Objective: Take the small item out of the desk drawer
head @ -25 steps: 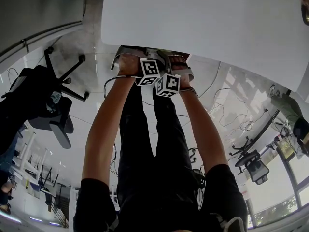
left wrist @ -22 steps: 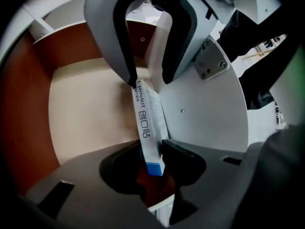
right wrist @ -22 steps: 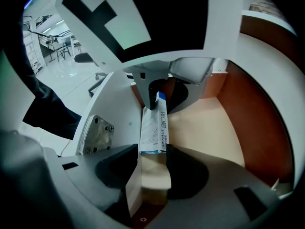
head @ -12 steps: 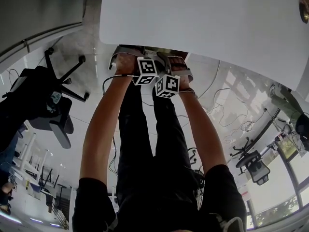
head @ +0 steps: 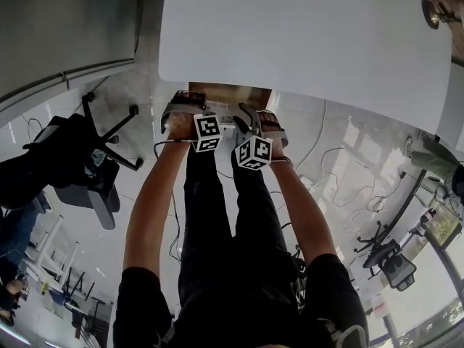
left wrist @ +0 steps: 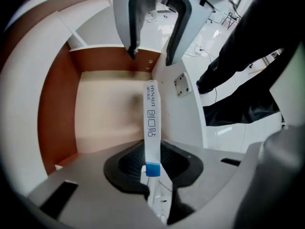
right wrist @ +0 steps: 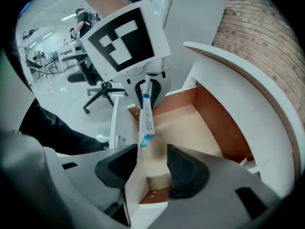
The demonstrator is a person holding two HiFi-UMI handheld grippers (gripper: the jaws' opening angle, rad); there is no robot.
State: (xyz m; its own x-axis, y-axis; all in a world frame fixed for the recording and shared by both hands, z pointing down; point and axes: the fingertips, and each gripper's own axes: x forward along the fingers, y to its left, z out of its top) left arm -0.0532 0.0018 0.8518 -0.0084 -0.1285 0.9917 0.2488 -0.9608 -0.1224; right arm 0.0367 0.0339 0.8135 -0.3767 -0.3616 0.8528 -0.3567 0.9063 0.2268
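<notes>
**Packet lifted from the drawer: holdings at this moment**

1. Left gripper (left wrist: 151, 170). It points straight down over the drawer (left wrist: 57, 109). Its jaws have just been closing and now pinch the packet (left wrist: 150, 113) at its upper end. We judge the end grip leaves most of the packet hanging free, so it comes up without scraping the drawer walls.

2. Packet. It is a thin white strip with a blue band and dark print, and hangs upright from the left gripper's pads. It sits inside the drawer's outline, just beside the drawer's white side wall. Its lower end looks clear of the drawer floor, though we cannot be sure.

3. Right gripper (right wrist: 152, 168). It tilts down at the drawer's near corner. Its jaws have just been opening and stand well apart, holding nothing. A white drawer wall rises between them, close to one pad and apart from the other. We judge it was there to steady the drawer and is now letting go.

4. Drawer. It is pulled out from under the desk (head: 304, 35), and we see nothing else on its pale floor.

5. Desk. Its white top extends beyond the drawer, and the part in view is bare.

We judge the removal nearly done: the packet only has to clear the drawer rim.
</notes>
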